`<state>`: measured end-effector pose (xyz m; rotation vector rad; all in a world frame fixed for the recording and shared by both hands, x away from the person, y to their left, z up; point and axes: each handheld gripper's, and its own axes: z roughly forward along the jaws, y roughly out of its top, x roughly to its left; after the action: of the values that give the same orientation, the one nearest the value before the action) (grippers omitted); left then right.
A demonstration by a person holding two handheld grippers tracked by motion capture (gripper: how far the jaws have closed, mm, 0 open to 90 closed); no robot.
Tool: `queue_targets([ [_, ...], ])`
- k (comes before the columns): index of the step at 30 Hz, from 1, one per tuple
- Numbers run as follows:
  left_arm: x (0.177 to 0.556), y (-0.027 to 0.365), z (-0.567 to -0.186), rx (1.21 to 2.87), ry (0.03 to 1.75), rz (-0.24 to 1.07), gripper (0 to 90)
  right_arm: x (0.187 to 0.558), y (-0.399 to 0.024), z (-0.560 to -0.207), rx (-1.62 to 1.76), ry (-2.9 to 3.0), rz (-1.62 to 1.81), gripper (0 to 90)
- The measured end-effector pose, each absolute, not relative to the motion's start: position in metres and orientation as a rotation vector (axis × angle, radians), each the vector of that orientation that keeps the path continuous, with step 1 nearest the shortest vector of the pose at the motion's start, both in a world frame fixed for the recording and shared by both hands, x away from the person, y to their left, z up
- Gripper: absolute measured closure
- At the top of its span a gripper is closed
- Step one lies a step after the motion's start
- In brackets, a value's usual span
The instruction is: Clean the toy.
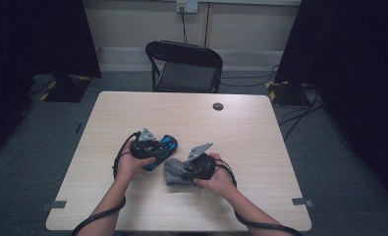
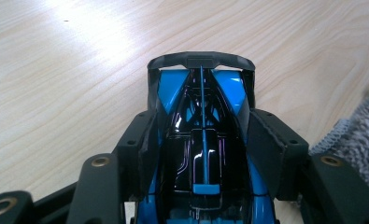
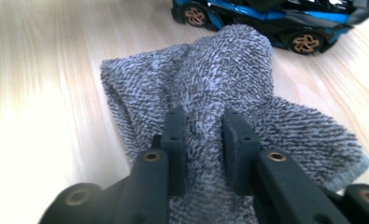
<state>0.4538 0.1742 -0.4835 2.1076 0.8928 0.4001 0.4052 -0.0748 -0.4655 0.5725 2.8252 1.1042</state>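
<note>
Car pinched lengthwise in left tool, spoiler seemingly pointing away; right tool pinches cloth.

High view looks forward and down over the whole surface; both gripper views sit close, low, sharing toy car and cloth.

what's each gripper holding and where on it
Left gripper clamps the toy car across its sides, mid-body. Right gripper pinches a raised fold in the middle of the grey cloth.
</note>
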Motion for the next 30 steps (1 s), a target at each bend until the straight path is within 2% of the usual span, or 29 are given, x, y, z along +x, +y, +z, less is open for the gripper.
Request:
queue_targets([
  [18, 0.449, 0.176, -0.469, 2.111, 0.825, 0.392, 38.0, 0.413, -0.09, -0.463, 0.619, 2.741, 1.177, 39.7],
  [23, 0.445, 0.177, -0.46, 2.098, 0.806, 0.382, 37.2, 0.416, -0.095, -0.459, 0.62, 2.722, 1.211, 38.8],
  [30, 0.431, 0.163, -0.441, 2.1, 0.684, 0.352, 37.9, 0.421, -0.104, -0.449, 0.638, 2.694, 1.213, 38.7],
])
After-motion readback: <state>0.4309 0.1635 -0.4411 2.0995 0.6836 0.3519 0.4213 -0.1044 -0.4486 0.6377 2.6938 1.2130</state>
